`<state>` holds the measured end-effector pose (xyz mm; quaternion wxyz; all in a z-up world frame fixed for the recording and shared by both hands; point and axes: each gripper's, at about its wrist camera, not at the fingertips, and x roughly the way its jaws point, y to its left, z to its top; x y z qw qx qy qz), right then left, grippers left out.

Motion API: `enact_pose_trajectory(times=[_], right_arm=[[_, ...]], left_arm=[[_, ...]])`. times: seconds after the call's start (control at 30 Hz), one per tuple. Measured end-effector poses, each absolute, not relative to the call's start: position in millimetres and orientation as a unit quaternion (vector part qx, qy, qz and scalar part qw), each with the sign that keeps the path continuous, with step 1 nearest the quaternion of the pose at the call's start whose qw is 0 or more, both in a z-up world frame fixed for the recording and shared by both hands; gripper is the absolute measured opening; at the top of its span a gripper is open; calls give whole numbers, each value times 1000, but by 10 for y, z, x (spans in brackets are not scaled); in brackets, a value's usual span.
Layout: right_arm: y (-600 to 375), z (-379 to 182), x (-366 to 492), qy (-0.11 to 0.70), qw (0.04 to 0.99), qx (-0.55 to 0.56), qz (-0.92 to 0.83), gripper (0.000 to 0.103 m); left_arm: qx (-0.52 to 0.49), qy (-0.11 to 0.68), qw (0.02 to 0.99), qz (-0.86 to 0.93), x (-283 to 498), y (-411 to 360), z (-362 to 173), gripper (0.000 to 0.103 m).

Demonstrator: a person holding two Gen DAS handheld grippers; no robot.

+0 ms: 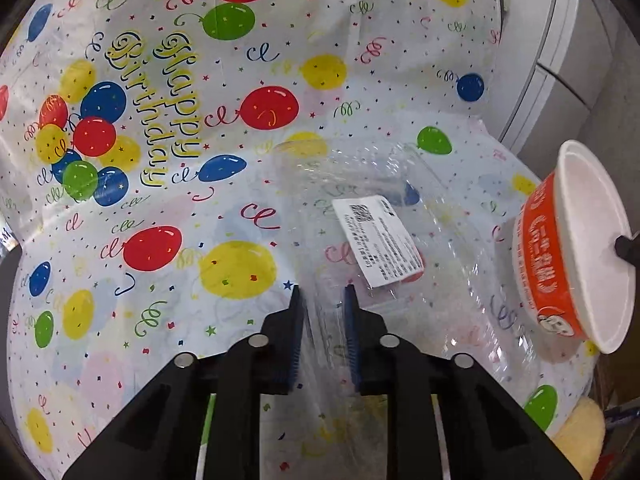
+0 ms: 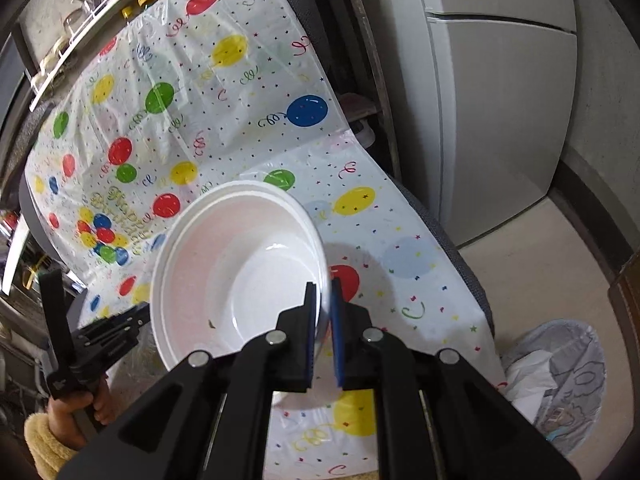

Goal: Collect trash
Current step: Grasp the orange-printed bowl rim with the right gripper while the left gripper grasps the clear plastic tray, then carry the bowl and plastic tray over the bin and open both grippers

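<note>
Right wrist view shows the right hand-held gripper point(image 2: 323, 292) clamped on the rim of the white foam bowl point(image 2: 240, 268), held above the counter point(image 2: 400, 240), with the lined trash bin point(image 2: 560, 380) at lower right of frame.

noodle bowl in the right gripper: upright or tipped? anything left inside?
Tipped. The bowl hangs by its rim from the right gripper, mouth facing sideways. Almost empty: bare white inside with one small dark speck near the bottom.
</note>
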<state>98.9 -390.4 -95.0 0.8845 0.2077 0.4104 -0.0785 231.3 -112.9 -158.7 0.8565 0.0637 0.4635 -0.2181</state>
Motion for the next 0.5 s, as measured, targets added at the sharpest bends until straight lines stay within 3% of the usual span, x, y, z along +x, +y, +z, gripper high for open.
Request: enact_pose_trajectory(times=[0.3,0.5], right_arm=[[-3906,-705,848,362,900,230,-76,7],[-3972,-549,641,336,907,240,-81,6]], left_arm=[[-29,386,886,-256,1942,-767,-932,8],[-19,349,904,-245,1610,-861,-619,8]])
